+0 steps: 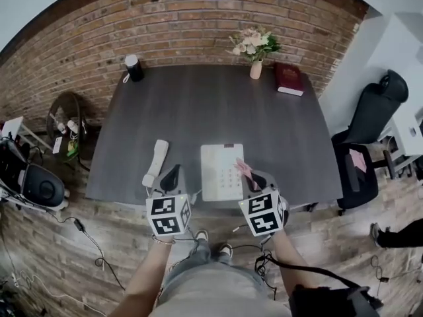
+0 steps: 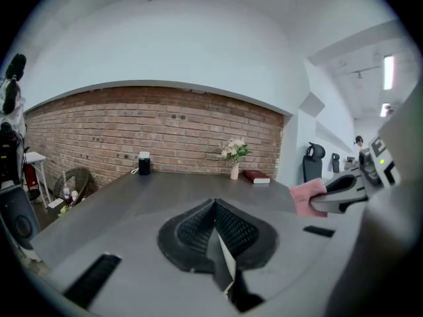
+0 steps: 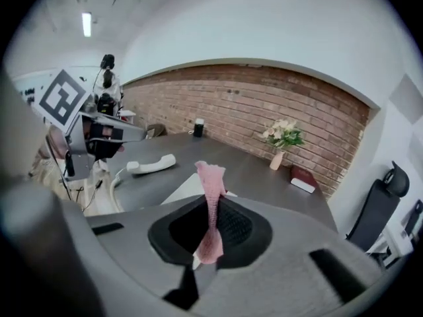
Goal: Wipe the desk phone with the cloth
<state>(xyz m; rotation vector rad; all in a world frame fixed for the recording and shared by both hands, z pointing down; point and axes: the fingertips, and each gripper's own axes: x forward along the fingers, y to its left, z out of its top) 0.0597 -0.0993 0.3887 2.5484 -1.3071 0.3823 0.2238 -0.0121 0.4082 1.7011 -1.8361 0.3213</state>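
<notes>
The white desk phone base (image 1: 222, 171) lies flat near the desk's front edge, its keypad facing up. Its white handset (image 1: 157, 162) rests off the base, to the left, joined by a cord. My right gripper (image 1: 253, 177) hovers over the base's right edge, shut on a pink cloth (image 3: 211, 200) that stands up between the jaws; the cloth (image 1: 243, 170) pokes toward the keypad. My left gripper (image 1: 172, 177) hangs just left of the base, jaws shut with nothing between them (image 2: 215, 233). The handset (image 3: 151, 165) shows left in the right gripper view.
On the dark grey desk (image 1: 218, 111), a black speaker (image 1: 134, 67) stands at the back left, a vase of flowers (image 1: 255, 51) and a red book (image 1: 289, 78) at the back right. A black office chair (image 1: 370, 121) stands right of the desk. Cables trail on the floor.
</notes>
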